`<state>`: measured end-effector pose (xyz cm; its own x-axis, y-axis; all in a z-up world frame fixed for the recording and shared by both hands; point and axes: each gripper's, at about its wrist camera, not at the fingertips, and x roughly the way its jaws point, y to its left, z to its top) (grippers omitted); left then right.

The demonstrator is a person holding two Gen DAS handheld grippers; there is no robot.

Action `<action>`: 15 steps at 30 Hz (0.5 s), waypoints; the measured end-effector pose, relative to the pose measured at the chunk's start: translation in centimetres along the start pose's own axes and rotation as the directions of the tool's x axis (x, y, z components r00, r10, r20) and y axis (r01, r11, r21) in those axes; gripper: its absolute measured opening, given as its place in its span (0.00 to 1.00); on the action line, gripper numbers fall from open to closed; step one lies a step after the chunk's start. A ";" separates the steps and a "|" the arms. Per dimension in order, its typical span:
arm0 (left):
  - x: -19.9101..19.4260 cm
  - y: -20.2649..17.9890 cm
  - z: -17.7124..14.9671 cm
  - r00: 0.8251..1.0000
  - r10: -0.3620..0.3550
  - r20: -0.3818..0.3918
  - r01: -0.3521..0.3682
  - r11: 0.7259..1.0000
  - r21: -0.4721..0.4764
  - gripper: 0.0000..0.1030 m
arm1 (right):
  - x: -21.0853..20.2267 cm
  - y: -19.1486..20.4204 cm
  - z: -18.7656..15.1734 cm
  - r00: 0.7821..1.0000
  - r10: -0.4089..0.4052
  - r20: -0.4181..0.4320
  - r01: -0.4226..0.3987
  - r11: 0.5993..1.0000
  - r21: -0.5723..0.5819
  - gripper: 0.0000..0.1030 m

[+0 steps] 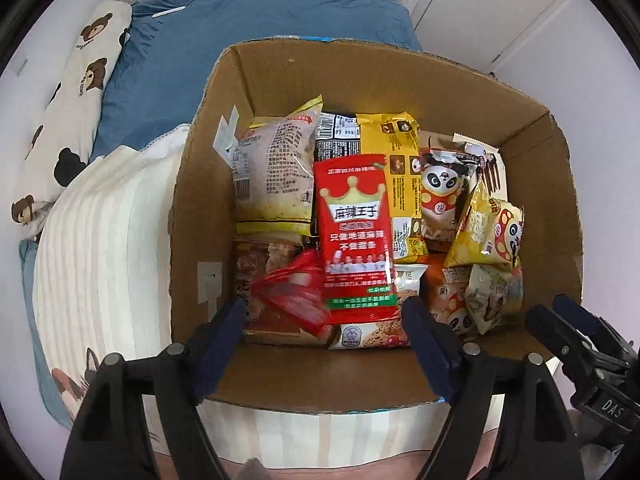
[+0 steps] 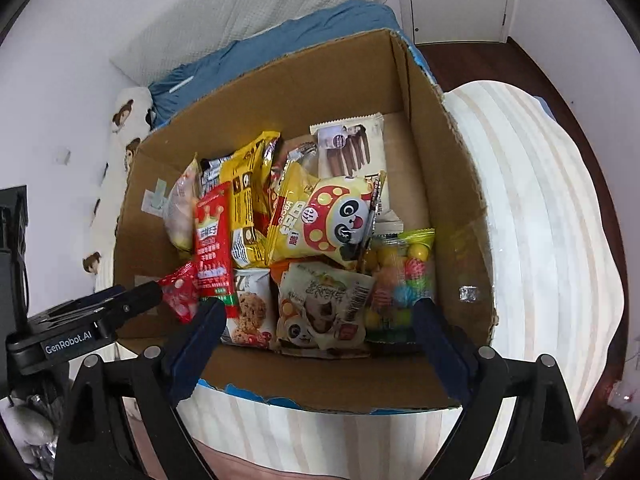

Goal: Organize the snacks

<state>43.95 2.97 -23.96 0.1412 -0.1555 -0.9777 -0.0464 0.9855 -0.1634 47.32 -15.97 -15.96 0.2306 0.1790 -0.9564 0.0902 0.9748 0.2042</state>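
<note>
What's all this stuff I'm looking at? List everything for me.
Cardboard box: one, brown, open, on the bed.
Tall red packet: one, red with a gold crown, on top of the pile, centre-left.
Small red bag: one, clear red, beside the tall red packet near the front.
Panda snack bags: several, yellow and red, right half of the box.
Gumball bag: one, clear with mixed colours, front right corner.
Cookie packet: one, white, front centre.
Chocolate stick packet: one, cream, back of the box.
Striped bedding: cream, under the box.
Blue cover: one, behind the box.
Bear pillow: one, cream with brown bears, by the wall.
Left gripper: black, fingers open over the box.
Right gripper: black, fingers open over the box.
</note>
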 end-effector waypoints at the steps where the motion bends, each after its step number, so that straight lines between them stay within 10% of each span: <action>1: 0.1 0.0 0.0 1.000 -0.005 -0.003 0.005 1.000 -0.001 0.80 | 0.0 0.2 0.0 1.000 -0.005 -0.005 0.005 1.000 -0.006 0.93; 15: -1.5 -0.9 -1.3 0.998 0.039 0.044 -0.040 0.999 0.036 0.85 | -0.7 0.5 -0.5 0.994 -0.111 0.012 0.112 0.993 -0.047 0.95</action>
<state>42.47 2.22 -22.49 0.1823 -0.1143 -0.9766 -0.0167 0.9927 -0.1193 46.71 -15.54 -15.30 0.2307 0.0678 -0.9707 0.0698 0.9938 0.0860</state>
